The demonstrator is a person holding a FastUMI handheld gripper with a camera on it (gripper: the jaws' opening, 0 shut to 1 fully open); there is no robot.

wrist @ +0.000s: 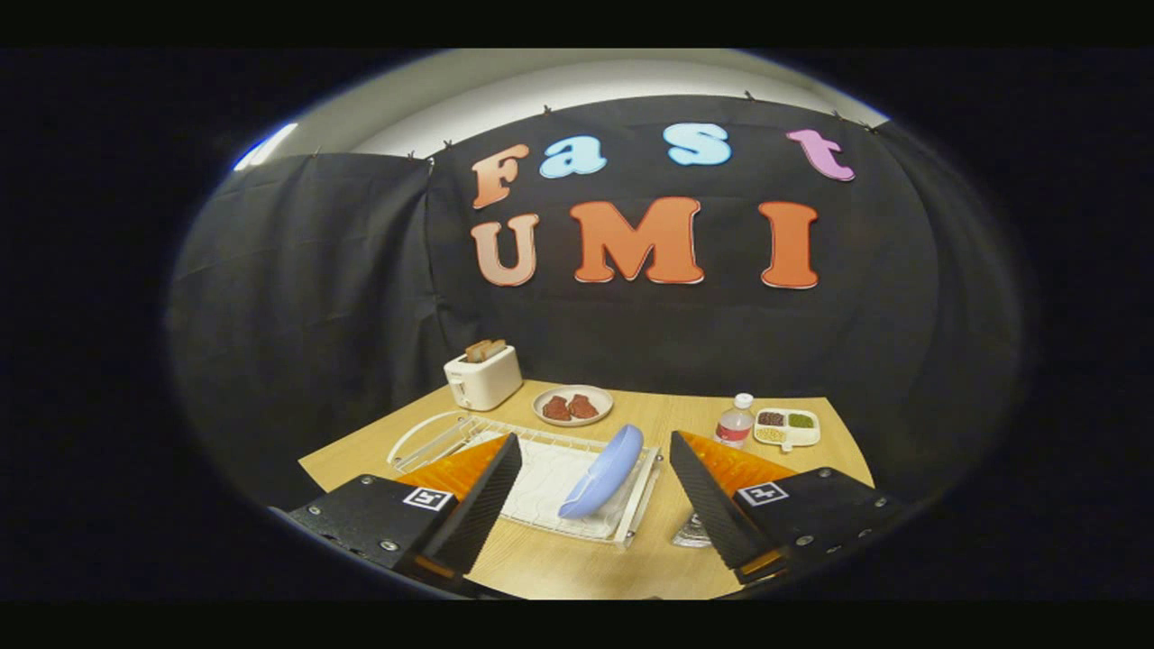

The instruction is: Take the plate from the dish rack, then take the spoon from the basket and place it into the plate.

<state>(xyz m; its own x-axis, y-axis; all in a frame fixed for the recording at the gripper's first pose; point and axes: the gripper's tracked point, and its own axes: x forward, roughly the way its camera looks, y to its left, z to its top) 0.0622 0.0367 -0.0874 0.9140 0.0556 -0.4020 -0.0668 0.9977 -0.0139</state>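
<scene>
Fingers (pixel 595 491) spread wide, smooth oval plate (pixel 602 470) upright in wire dish rack (pixel 541 451).

Gripper (pixel 595 491) above the near edge of the worktop (pixel 577 563), fingers (pixel 482 505) spread wide, nothing between them. Blue plate (pixel 602 470) stands on edge in the white dish rack (pixel 541 478), just ahead of the fingers. Far side: toaster (pixel 483 377) at far left corner, plate of meat (pixel 572 406), bottle (pixel 737 421), divided snack tray (pixel 787 428). Something shiny by the right finger, unclear.
</scene>
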